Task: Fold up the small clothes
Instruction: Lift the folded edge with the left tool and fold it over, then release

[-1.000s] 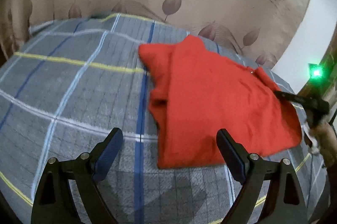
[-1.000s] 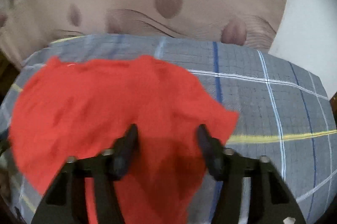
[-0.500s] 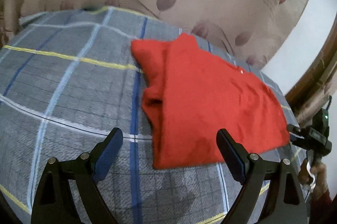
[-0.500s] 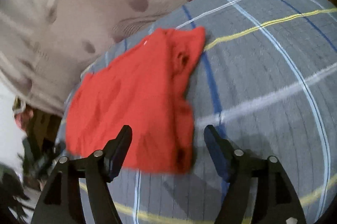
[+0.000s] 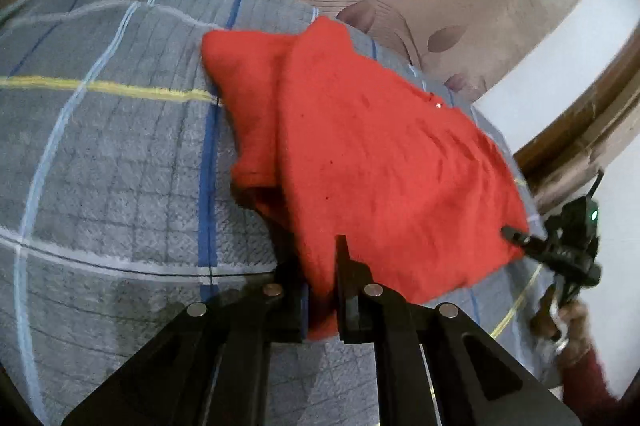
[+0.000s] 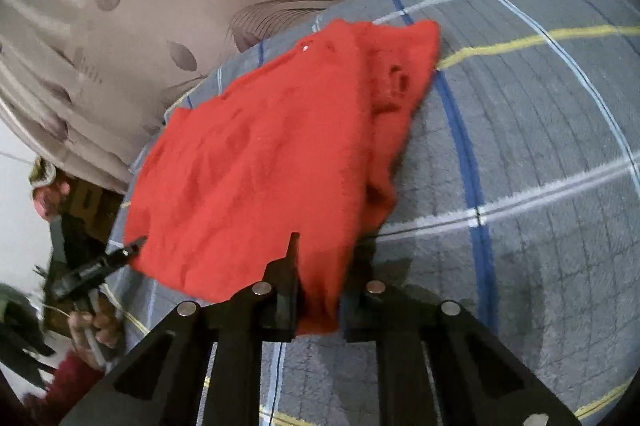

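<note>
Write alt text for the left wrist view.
The left gripper, its jaws just closed, pinches the near edge of a red garment lying on a grey plaid bedcover. At right, the right gripper grips the garment's far corner.

Black jaws, silver screws (image 5: 273,289), dark-red sleeve (image 6: 72,382)

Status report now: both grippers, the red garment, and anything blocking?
Left gripper and right gripper just closed, each shut on the near edge of the red garment. Garment partly folded, lying on checked blanket. Nothing in the way.
</note>
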Motion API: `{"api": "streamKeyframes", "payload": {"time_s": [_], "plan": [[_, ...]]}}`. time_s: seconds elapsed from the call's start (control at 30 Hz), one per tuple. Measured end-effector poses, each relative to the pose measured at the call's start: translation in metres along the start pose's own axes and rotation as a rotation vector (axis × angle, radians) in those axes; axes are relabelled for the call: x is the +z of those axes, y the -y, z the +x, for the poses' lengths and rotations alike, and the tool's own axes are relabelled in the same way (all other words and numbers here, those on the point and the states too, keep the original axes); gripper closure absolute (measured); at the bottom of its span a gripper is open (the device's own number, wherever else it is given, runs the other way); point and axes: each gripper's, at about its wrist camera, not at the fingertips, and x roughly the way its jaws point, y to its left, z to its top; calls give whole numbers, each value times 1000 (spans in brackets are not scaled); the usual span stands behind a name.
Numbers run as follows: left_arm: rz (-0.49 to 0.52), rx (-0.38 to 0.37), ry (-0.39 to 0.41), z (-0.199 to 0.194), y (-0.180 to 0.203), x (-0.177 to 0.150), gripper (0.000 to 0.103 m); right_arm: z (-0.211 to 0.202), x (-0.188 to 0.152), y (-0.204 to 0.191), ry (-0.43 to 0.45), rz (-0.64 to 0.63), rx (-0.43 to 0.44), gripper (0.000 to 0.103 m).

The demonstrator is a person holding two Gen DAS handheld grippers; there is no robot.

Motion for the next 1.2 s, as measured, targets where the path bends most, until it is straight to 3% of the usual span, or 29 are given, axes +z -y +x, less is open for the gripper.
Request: {"api": "streamKeyframes", "payload": {"time_s": [0.13,0.23,0.33,0.4,0.5,0.57,0.63,0.73,0.77,0.83,1.0,1.17,1.2], "plan": [[78,29,-28,-18,7,4,94,-21,-1,-3,-16,-30,-10,95],[103,9,-38,-40,7,7,97,-37,0,-5,-44,-65,-32,97],[162,54,-54,-42,4,0,97,-34,0,3,-91,-81,-56,97],[127,47,-63,-38,-4,-5,97,-25,-4,13,-108,-46,-65,96],[24,9,-1,-49,-19,-4,95,-32,-5,21,-66,13,-25,89],[-31,-2,42,-62,-27,2,84,-42,-5,20,-13,9,-42,87],[-41,30,111,-76,-28,11,42,-56,-5,15,59,-2,-59,80],[-24,36,162,-79,-26,28,20,-69,-5,-2,150,-43,-39,63],[-14,32,148,-73,-25,36,19,-69,-5,-9,168,-62,-37,54],[-20,26,102,-52,-25,50,19,-62,-6,-26,190,-104,-42,49],[-54,-18,-67,8,-29,69,19,-37,-11,-52,164,-183,-53,48],[-9,-9,-33,30,-26,80,22,-20,-15,-60,138,-219,-55,38],[-9,-4,-32,32,-25,81,36,-19,-16,-58,139,-212,-51,37]]}}
